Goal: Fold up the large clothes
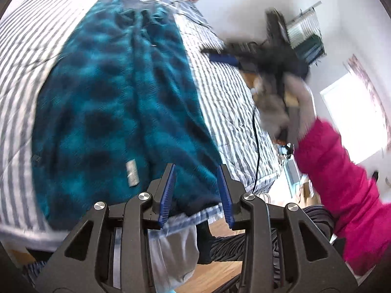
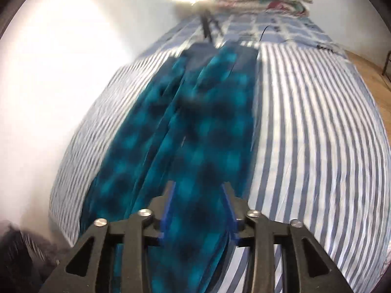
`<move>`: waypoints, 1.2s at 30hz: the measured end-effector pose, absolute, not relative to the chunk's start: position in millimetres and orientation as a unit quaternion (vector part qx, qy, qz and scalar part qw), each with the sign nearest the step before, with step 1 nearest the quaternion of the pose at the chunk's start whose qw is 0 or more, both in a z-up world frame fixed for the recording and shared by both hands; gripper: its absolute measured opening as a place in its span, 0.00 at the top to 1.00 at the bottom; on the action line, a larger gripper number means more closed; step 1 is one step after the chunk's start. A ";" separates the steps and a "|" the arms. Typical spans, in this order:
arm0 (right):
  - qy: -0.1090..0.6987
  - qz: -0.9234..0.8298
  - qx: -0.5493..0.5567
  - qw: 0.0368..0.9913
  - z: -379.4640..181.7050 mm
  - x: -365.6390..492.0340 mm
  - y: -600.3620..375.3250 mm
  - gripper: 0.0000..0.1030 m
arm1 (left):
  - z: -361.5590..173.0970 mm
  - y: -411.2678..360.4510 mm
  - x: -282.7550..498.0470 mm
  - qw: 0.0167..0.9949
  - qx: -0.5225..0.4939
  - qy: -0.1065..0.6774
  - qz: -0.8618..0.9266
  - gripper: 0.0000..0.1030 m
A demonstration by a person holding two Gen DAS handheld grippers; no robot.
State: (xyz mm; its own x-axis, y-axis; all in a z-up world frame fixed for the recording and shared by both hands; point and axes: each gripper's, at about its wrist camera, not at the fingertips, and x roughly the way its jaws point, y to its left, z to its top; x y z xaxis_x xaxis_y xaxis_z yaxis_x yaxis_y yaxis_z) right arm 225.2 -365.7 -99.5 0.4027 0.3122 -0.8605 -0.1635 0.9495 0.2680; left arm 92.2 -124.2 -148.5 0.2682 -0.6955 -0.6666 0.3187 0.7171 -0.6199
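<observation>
Ahead of left gripper (image 1: 196, 171), jaws apart, nothing gripped: teal plaid fleece pants (image 1: 117, 102) flat on striped bedsheet (image 1: 234, 112). Under right gripper (image 2: 199, 185), jaws apart, empty: same pants, lengthwise. Pink sleeve (image 1: 342, 190) to right.

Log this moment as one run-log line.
stage: fold large clothes | teal plaid garment: flat on striped bed cover | left gripper: open, empty, over garment's near edge | right gripper: open, empty, over garment
</observation>
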 end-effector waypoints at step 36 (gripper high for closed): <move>0.507 0.088 0.130 0.848 -156.7 380.2 -399.5 0.74 | -217.3 -159.5 113.8 0.738 -0.113 0.560 -0.360 0.69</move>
